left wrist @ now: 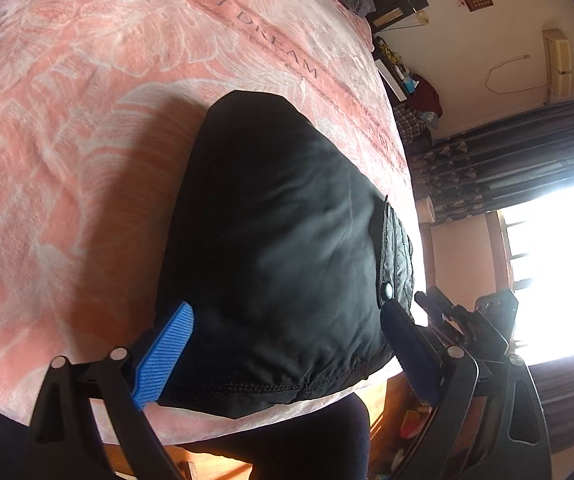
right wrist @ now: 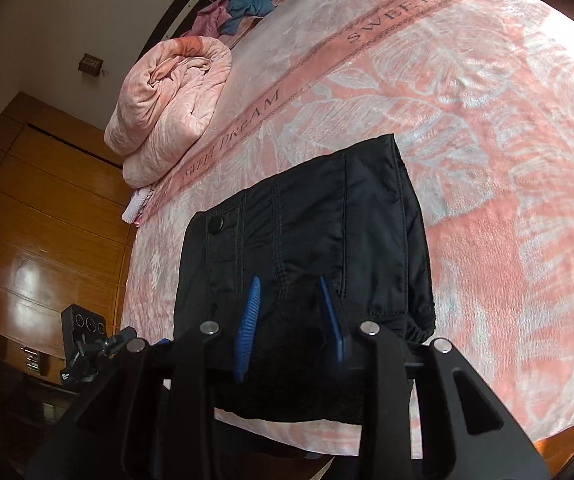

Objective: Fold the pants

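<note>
Pink blanket [right wrist: 467,128], folded black pants [left wrist: 279,248] between released left tongs [left wrist: 283,356], right tongs [right wrist: 291,320] released over them

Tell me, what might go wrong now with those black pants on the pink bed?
The folded black pants lie right at the near edge of the pink blanket, so a pull toward the person could drag them off the bed.

The right gripper has its blue fingers on either side of a bunched part of the fabric; lifting there might undo the fold.

The left gripper straddles the hem wide open, so it may catch only the top layer.
</note>
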### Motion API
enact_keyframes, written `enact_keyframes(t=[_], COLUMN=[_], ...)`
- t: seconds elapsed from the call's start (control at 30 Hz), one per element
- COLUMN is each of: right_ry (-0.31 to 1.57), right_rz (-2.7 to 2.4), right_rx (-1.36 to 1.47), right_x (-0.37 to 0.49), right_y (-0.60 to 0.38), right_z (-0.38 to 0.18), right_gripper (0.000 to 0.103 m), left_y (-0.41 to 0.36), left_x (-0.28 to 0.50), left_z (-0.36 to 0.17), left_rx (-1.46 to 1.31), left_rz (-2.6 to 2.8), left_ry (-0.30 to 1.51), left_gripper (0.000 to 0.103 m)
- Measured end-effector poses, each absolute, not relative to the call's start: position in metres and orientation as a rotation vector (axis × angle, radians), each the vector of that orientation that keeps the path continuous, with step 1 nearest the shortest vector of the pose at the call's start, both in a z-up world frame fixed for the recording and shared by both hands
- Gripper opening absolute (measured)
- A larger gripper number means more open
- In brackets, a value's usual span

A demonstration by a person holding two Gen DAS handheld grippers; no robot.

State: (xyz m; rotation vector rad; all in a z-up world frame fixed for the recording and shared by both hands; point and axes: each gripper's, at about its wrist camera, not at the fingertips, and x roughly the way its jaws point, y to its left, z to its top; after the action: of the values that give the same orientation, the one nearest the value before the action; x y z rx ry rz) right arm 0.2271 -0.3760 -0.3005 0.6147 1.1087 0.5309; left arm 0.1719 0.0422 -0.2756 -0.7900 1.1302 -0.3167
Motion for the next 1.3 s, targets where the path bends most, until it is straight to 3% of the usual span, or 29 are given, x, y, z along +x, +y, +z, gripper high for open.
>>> enact_keyframes(t=[0.03, 0.1, 0.13, 0.17, 0.2, 0.27, 0.37, 0.4, 0.43, 0.47, 0.5, 0.57, 0.93, 1.3], right_ry=[1.138, 1.157, 1.152, 1.129, 1.093, 1.043, 1.093, 1.113, 1.118, 1.109, 1.096, 1.099, 1.399, 1.476], right_rz=[0.513, 0.480, 0.466, 0.480, 0.494, 0.487, 0.468, 0.449, 0.441, 0.446, 0.441, 0.397, 0.549, 0.630], right_rx=[0.600, 0.609, 0.643, 0.706, 0.735, 0.723, 0.718, 0.727, 0.755, 0.779, 0.779, 0.738, 0.872, 0.903], right_x=[0.225, 0.221, 0.219, 0.214, 0.207, 0.195, 0.190, 0.191, 0.191, 0.191, 0.190, 0.192, 0.241, 0.278], right_y=[-0.369, -0.374, -0.380, -0.387, -0.391, -0.394, -0.396, -0.400, -0.406, -0.411, -0.417, -0.431, -0.455, -0.437], right_z=[-0.312, -0.333, -0.334, -0.330, -0.322, -0.308, -0.323, -0.330, -0.331, -0.326, -0.319, -0.308, -0.348, -0.380], right_gripper=[0.030, 0.006, 0.004, 0.013, 0.032, 0.049, 0.045, 0.034, 0.033, 0.039, 0.065, 0.094, 0.097, 0.099], left_y=[0.045, 0.050, 0.054, 0.058, 0.062, 0.069, 0.078, 0.080, 0.083, 0.085, 0.089, 0.098, 0.115, 0.087], left_x=[0.170, 0.166, 0.163, 0.161, 0.158, 0.155, 0.161, 0.164, 0.168, 0.172, 0.176, 0.186, 0.245, 0.282], left_z=[-0.277, -0.278, -0.278, -0.276, -0.274, -0.270, -0.270, -0.270, -0.270, -0.270, -0.269, -0.268, -0.296, -0.346], left_rx=[-0.793, -0.800, -0.798, -0.793, -0.789, -0.792, -0.790, -0.793, -0.795, -0.792, -0.789, -0.797, -0.960, -0.961], left_rz=[-0.308, -0.300, -0.300, -0.298, -0.293, -0.287, -0.273, -0.278, -0.289, -0.305, -0.320, -0.357, -0.533, -0.623], left_ry=[1.131, 1.136, 1.137, 1.132, 1.124, 1.111, 1.113, 1.121, 1.132, 1.145, 1.153, 1.170, 1.247, 1.394], left_gripper=[0.095, 0.095, 0.095, 0.095, 0.095, 0.095, 0.095, 0.095, 0.095, 0.095, 0.095, 0.096, 0.099, 0.099])
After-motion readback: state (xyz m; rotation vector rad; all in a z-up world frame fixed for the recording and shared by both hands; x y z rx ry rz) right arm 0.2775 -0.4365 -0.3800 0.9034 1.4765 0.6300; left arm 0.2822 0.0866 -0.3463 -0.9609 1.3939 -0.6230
